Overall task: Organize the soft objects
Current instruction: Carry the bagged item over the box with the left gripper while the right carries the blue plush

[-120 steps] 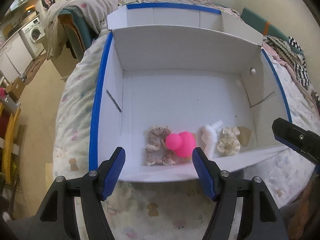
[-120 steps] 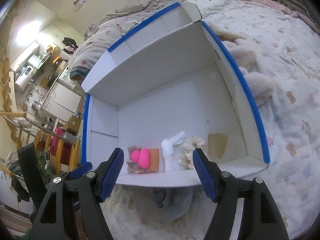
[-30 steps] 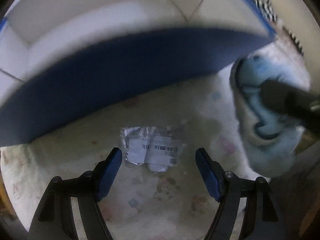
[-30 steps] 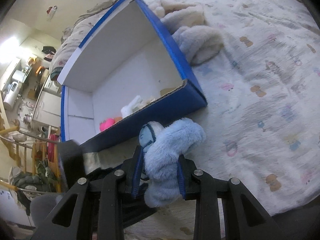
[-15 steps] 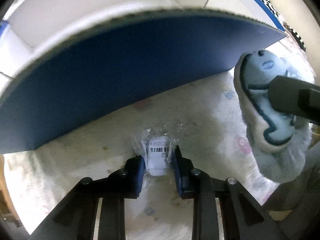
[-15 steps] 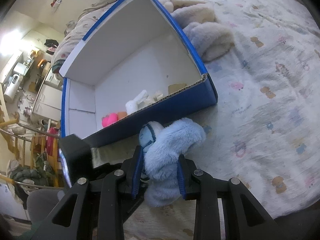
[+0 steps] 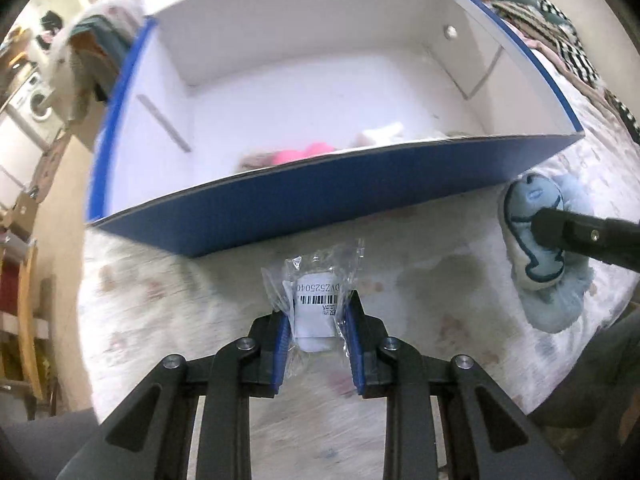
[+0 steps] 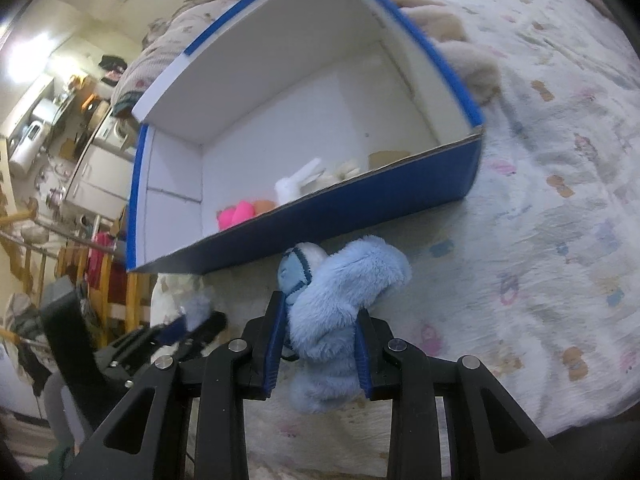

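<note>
Fingers (image 7: 280,350) of the left gripper (image 7: 317,350) are seen closed on a small packet (image 7: 316,308), a white soft item sealed in a clear plastic bag with a barcode label, which is held above the bedspread (image 7: 420,300) just in front of the blue outer wall of the box (image 7: 320,208). This packet is judged to be very light and squashy, and its film is probably slippery and crinkly, so it is better gripped across the padded middle, as it is now, and not by the loose edge of the bag. Inside the box, which is white within and has a blue rim, a few soft things are seen lying along the near wall: a pink toy (image 8: 236,214), something orange beside it, a white piece (image 8: 298,184) and a cream ruffled item (image 8: 348,170); the remaining floor of the box is bare, so much room is left. Further to the right, the right gripper (image 8: 320,350) is seen clamped on a light blue plush toy (image 8: 340,312), whose fur is pressed in between the pads. This toy is judged to be light, soft and not fragile, and it is best held around the thick body. It hangs near the box front, over the bedspread, and a beige plush (image 8: 472,64) is seen lying outside the box, against its right wall.
</note>
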